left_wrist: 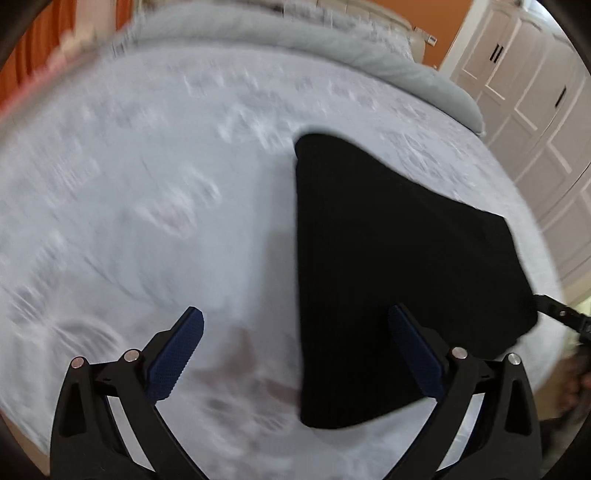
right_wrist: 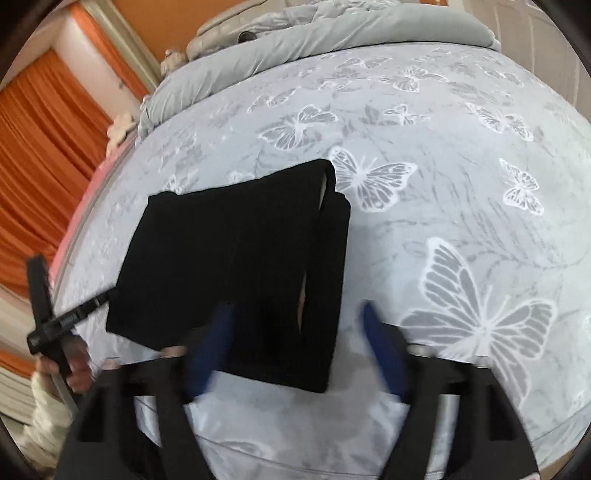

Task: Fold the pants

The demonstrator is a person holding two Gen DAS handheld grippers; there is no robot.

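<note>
Pants: black pants [right_wrist: 236, 266] lay folded into a compact stack on the bed, the layered open edges showing along the side toward the butterfly print in the right wrist view
Bed: bed [right_wrist: 461, 155] was covered with a pale grey-blue sheet printed with white butterflies; a grey duvet [right_wrist: 295, 33] was bunched along its far end
Left gripper: left gripper [left_wrist: 295, 354] was angled down over the bed, its blue-padded fingers [left_wrist: 177, 354] spread wide and released, nothing between the pads; one finger overlapped the near edge of the pants [left_wrist: 399, 280] in its own view, and whether it touched the cloth could not be told
Right gripper: right gripper [right_wrist: 295, 347] stood over the near edge of the stack with fingers [right_wrist: 384, 354] parted and gripping nothing; both were motion-blurred, one finger in front of the black cloth, the other over bare sheet
Other views of the tools: the left gripper appeared at the left edge of the right wrist view, held in a hand [right_wrist: 72, 365] with a pale knit sleeve
Room: orange curtains [right_wrist: 40, 177] hung beside the bed; white panelled wardrobe doors [left_wrist: 532, 110] stood on the other side
Sharpness: the left wrist view was smeared over most of the sheet
</note>
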